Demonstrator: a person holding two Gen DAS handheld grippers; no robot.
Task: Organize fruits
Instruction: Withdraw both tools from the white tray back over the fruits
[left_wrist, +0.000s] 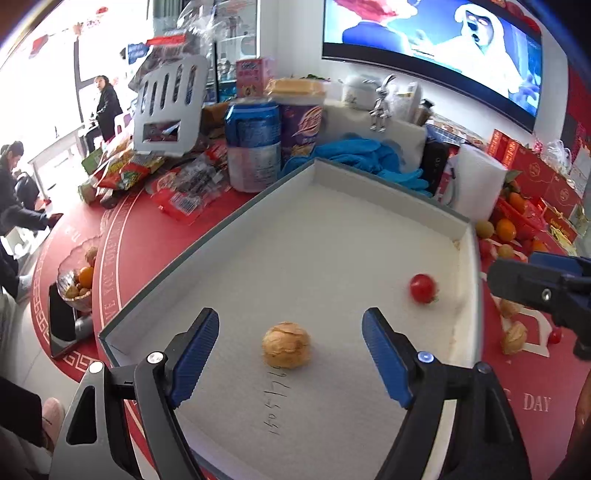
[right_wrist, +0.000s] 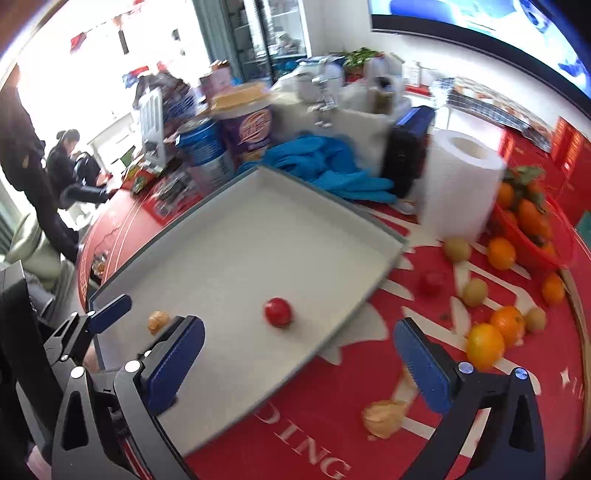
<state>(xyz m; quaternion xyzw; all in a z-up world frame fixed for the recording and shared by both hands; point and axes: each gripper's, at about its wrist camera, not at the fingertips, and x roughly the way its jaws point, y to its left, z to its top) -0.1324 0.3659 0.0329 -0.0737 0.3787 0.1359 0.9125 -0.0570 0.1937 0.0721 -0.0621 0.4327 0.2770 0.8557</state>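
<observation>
Each wrist camera looked steeply down along its own fingers, close above the table. Both views shared the white tray (left_wrist: 207, 254) (right_wrist: 221, 206), seen from near its front edge.

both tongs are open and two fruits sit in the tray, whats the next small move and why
Probably swing the right tongs toward the husked fruit on the red cloth just past the tray edge. They are open with nothing between them, the tomato already lies inside the tray, and that fruit looks nearest among the loose ones.

One grey tray (right_wrist: 207, 229), one cherry tomato (right_wrist: 277, 312) inside, one husked physalis (left_wrist: 286, 345) inside
</observation>
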